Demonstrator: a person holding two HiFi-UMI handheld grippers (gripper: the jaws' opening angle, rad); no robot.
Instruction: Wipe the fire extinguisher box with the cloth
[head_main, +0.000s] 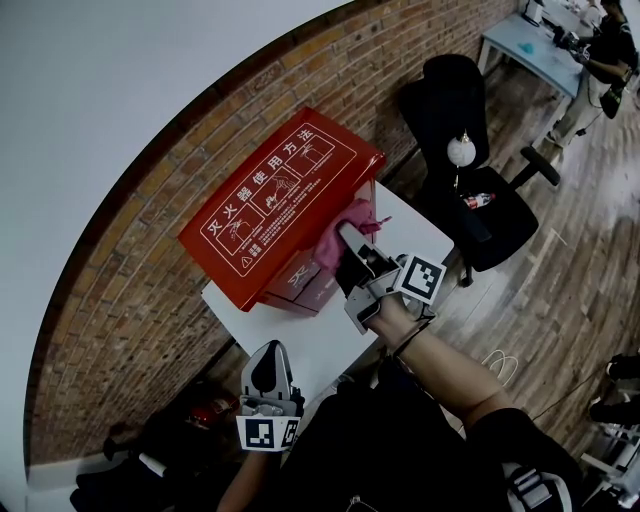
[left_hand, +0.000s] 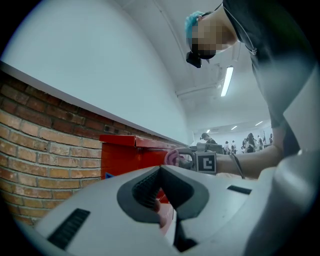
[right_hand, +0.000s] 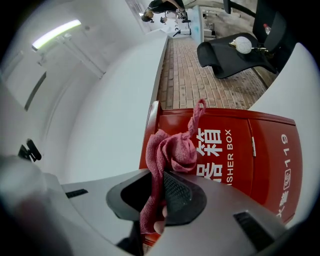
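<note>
Your right gripper (right_hand: 157, 194) has its jaws clamped on the pink cloth (right_hand: 172, 150). They pinch only a low fold. The rest bunches loose above the pads, with one tail sticking up.

The cloth is at the upper front of the red fire extinguisher box (head_main: 270, 205); I can't confirm actual contact. The box stands on the white table (head_main: 330, 345), against the brick wall (head_main: 150, 290).

Your left gripper (head_main: 268, 358) is off the table's near edge, jaws pressed together with nothing between them.

Handling, as a judgement:
- **Cloth:** it's soft and light, and will fold and drag under friction. The bite looks small, so a hard stroke could pull it out.
- **Box:** it's stiff with smooth paint and probably stays put. If it slides, brace the lid edge with your left gripper.
</note>
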